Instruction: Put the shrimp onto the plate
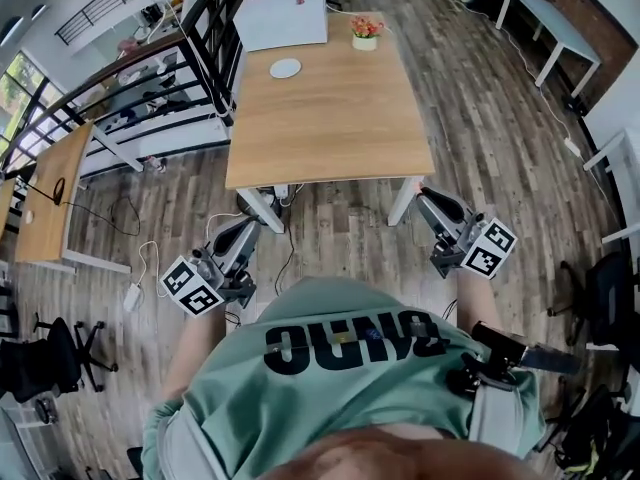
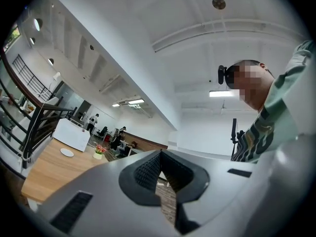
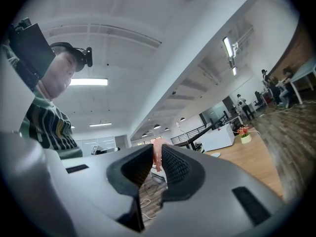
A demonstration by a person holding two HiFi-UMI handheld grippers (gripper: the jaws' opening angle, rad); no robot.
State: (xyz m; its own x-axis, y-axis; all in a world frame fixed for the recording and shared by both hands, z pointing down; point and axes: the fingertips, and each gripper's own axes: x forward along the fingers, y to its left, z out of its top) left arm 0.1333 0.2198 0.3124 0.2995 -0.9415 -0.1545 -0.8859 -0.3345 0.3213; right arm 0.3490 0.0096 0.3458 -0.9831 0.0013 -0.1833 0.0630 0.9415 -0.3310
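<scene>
Open office, wood-plank floor (image 1: 480, 118). Light wooden counter (image 1: 330, 118) on white legs (image 1: 405, 200) in the middle, with a white block (image 1: 282, 16) at its far end and a small flower pot (image 1: 365, 33) beside it. Black railing (image 1: 215, 28) runs along the counter's left side. Second wooden desk (image 1: 50, 198) at the left edge, loose cables (image 1: 120, 218) on the floor near it. White desk (image 1: 555, 23) top right. Black office chair (image 1: 50, 358) lower left. White ceiling (image 2: 197, 43), strip light (image 3: 89, 82) lit.
</scene>
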